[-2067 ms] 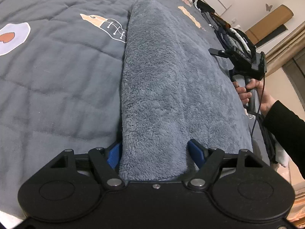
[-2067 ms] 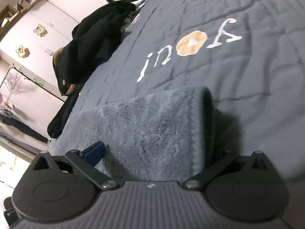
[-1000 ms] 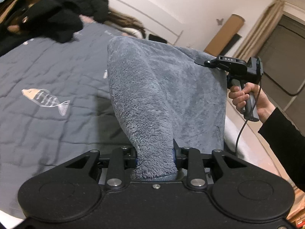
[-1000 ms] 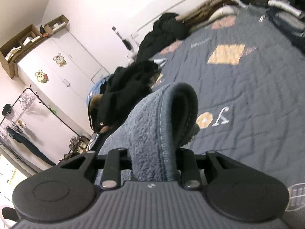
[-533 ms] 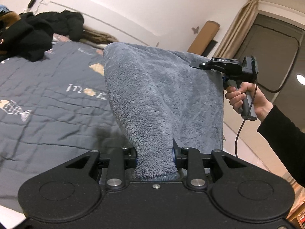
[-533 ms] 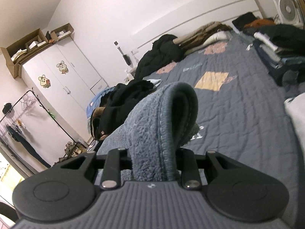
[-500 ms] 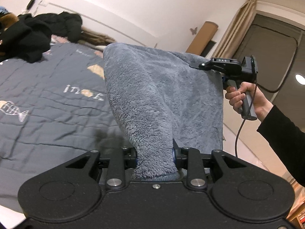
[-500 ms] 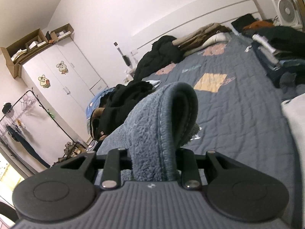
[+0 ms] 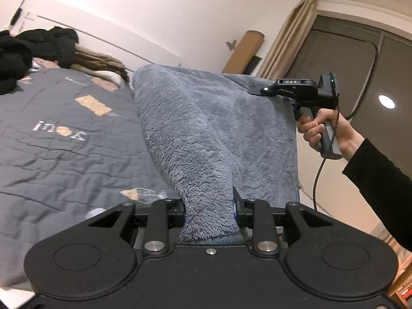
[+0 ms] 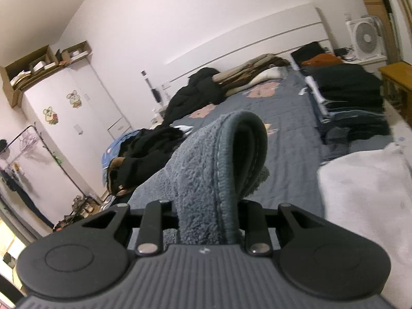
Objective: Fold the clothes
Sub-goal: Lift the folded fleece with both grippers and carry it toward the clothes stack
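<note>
- Bedroom setting: a grey quilted bedspread [image 9: 59, 154] covers the bed, with a white wardrobe [image 10: 85, 118] along the wall.
- One grey fleece garment [image 9: 206, 134] is in play, lifted clear of the quilt and slung between the two tools.
- Left gripper [image 9: 209, 206] has its jaws clamped tight on one bunched end of the fleece, right at the camera.
- Right gripper [image 10: 209, 216] is likewise clenched on the other end, where the stitched hem curls over in a loop; from the left view its nose [image 9: 267, 90] bites the far upper corner, held by the right hand [image 9: 324, 131].
- Long axis of the fleece runs from one gripper to the other, its free length hanging below that line; neither hand is nearer, since each holds an end.
- Judgement: the coming fold depends on laying the held edge down along the quilt, level.
- Other clothes, counted: one stack of folded garments [image 10: 347, 90], two heaps of dark clothes [image 10: 149, 149] [image 10: 195, 90], one pale fabric [image 10: 365, 180] just beside the right tool.
</note>
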A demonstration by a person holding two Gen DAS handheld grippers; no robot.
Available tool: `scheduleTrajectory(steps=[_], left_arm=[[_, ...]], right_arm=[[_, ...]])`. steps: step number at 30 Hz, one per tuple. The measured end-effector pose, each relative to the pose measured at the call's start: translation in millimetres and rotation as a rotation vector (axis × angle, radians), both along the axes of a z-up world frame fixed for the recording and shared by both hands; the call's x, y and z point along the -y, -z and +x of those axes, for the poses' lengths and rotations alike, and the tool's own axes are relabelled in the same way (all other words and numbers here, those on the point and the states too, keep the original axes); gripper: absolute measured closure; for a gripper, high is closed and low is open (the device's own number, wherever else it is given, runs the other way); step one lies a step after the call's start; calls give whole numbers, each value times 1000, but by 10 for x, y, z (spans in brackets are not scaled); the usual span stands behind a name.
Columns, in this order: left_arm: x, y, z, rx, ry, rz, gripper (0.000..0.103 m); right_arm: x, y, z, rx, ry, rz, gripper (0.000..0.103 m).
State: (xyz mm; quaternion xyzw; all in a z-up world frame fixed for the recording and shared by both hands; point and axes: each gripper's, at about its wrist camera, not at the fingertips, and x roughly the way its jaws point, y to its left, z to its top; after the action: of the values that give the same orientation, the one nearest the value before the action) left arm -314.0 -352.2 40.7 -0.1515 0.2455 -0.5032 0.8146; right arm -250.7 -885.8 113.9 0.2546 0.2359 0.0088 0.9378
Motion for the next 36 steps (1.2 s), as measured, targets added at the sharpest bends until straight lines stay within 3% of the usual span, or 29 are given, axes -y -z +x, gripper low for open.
scheduleTrajectory(steps=[5, 6, 14, 19, 23, 29, 34, 36], left_arm=[[144, 125, 260, -18, 4, 31, 75], [152, 180, 382, -19, -33, 51, 75], [360, 781, 1490, -56, 6, 74, 75], [982, 947, 1576, -95, 28, 81, 75], [1374, 1123, 1646, -121, 27, 117, 75], [1618, 1421, 1814, -191, -14, 143, 76], [1681, 1510, 1819, -183, -25, 201, 74], [1712, 1525, 1787, -170, -38, 249, 67]], right_arm=[[536, 112, -60, -30, 42, -1, 77], [646, 140, -57, -37, 51, -3, 77], [1527, 368, -37, -96, 120, -15, 77], [2078, 510, -25, -133, 163, -22, 77], [2265, 834, 103, -175, 176, -33, 76], [2520, 1341, 307, -239, 193, -51, 76], [2733, 1763, 477, -292, 208, -65, 63], [2778, 1859, 500, -308, 217, -99, 46]])
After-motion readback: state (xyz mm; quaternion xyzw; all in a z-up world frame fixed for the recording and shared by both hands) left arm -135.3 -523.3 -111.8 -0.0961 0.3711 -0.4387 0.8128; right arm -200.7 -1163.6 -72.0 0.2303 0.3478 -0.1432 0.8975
